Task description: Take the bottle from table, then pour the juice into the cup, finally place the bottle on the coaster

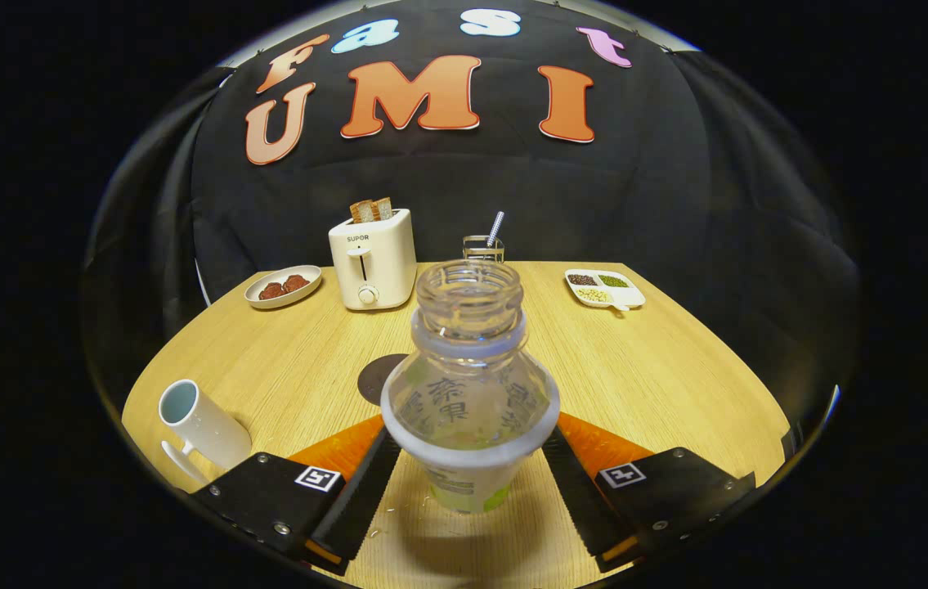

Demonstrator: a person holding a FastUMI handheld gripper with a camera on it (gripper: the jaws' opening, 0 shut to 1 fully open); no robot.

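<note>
Jaws clamped on the clear, uncapped plastic bottle (469, 384); the white mug (203, 425) stands on the wooden counter (660, 368) beside them.

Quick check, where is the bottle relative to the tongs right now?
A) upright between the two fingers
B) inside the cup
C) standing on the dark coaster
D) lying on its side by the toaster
A: the open, capless bottle stands upright between the fingers of the tongs, which flank its lower body; the dark coaster lies beyond it and the cup off to one side.
</note>
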